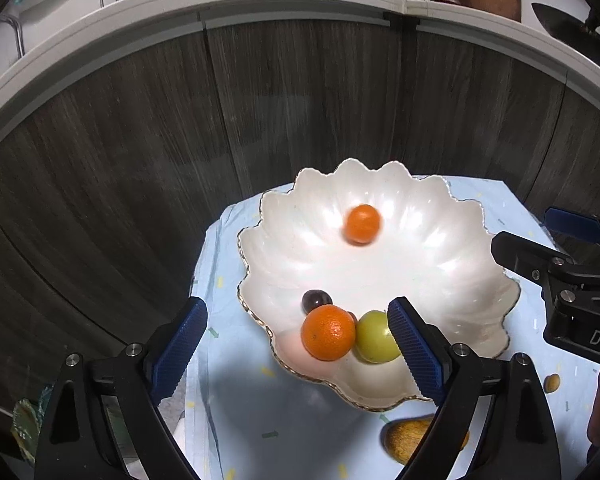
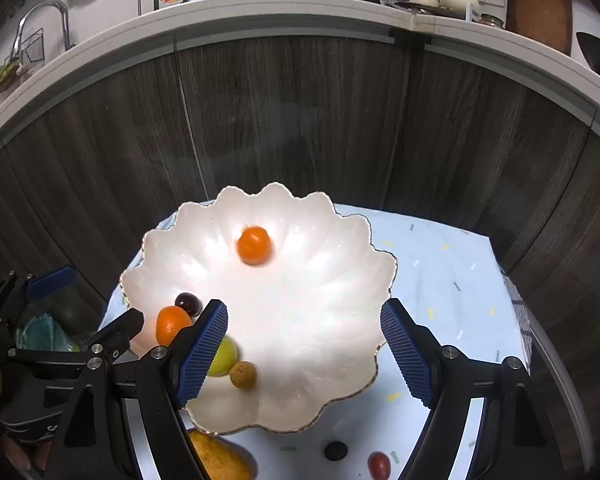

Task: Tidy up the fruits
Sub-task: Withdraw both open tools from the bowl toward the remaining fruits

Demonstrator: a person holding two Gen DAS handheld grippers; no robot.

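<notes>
Blue-padded left gripper (image 1: pixel 298 354) at the bottom of the left view, jaws spread wide, nothing pinched; right pad (image 1: pixel 414 354) overlapping the green fruit (image 1: pixel 374 338) in the picture, contact impossible to tell. Just beyond, near the bowl's lower rim: large orange (image 1: pixel 329 333) touching the green fruit, dark grape (image 1: pixel 317 300) just behind it. Small orange (image 1: pixel 362 224) blurred, alone toward the upper middle of the white scalloped bowl (image 1: pixel 440 240). Bowl on a pale blue cloth (image 1: pixel 236 360). Mango (image 1: pixel 404 438) on the cloth at lower right, partly hidden by the gripper; small brown fruit (image 1: pixel 552 383) at the right edge.

Right gripper (image 2: pixel 304 354) low in the right view, jaws likewise spread over the bowl's near half, empty. Brown round fruit (image 2: pixel 243 375) in the bowl beside the left pad (image 2: pixel 202 354). Below the bowl on the cloth: black fruit (image 2: pixel 336 451) and red fruit (image 2: pixel 379 465), well apart from the bowl's contents. Dark wooden cabinet (image 2: pixel 300 120) behind, counter (image 2: pixel 260 4) along the top of the frame.
</notes>
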